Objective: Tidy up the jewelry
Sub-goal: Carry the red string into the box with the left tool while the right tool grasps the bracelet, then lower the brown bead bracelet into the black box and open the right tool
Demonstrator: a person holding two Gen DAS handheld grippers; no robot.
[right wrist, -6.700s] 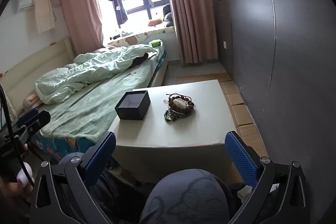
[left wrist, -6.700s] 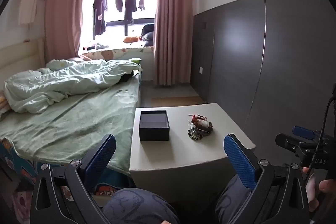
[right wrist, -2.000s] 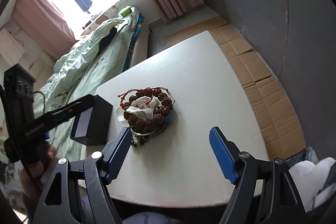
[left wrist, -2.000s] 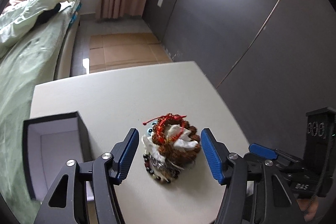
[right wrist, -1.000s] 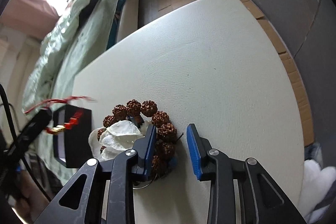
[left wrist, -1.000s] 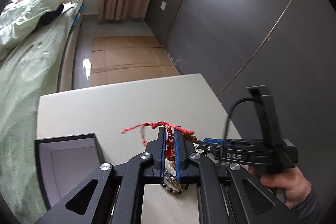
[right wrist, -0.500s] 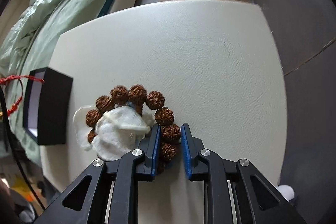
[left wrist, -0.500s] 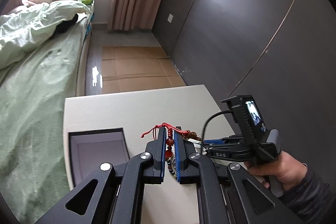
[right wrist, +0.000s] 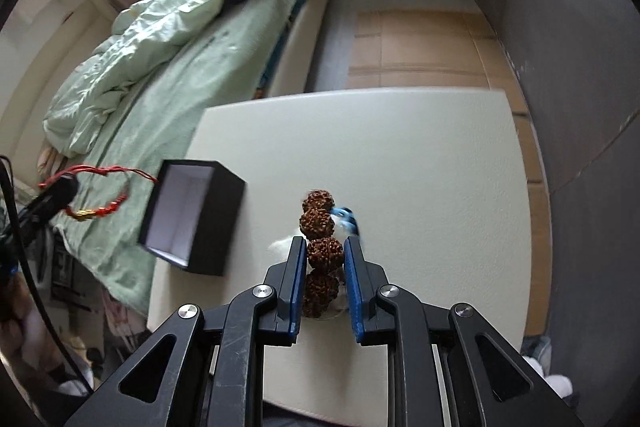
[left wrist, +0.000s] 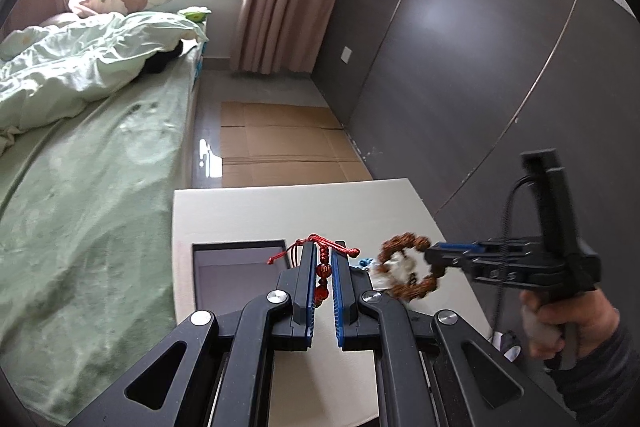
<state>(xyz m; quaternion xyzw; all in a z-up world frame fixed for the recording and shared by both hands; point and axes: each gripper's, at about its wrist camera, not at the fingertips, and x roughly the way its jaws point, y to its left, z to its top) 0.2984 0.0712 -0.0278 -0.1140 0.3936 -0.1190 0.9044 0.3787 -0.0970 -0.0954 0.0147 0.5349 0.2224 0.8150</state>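
Lower centre of the left wrist view: the left gripper (left wrist: 323, 281) has its fingers (left wrist: 307, 277) pinched on a red cord bracelet (left wrist: 322, 269), its beads hanging in the narrow slot while the cord loops out over the fingertips. In the right wrist view, the right gripper (right wrist: 325, 281) clamps a brown seed-bead bracelet (right wrist: 320, 227) between blue pads, one bead squeezed and two standing above the tips; the strand hangs clear of the table (right wrist: 420, 155).

Just beyond the left fingers, at centre left, the open black box (left wrist: 236, 267) waits on the table, its pale inside showing. Something white and a small blue piece (right wrist: 345, 217) lie behind the beads; blur makes it hard to tell whether they cling to the strand or rest on the table.

Risks from here: the red cord is thin and held near its beads, so a swing could slide it free short of the box. The seed beads are round and knobbly, gripped on a single one, and could roll out of the pads. If the white scrap is snagged, it may ride into the box too. Both hands work close together; the strands could tangle.
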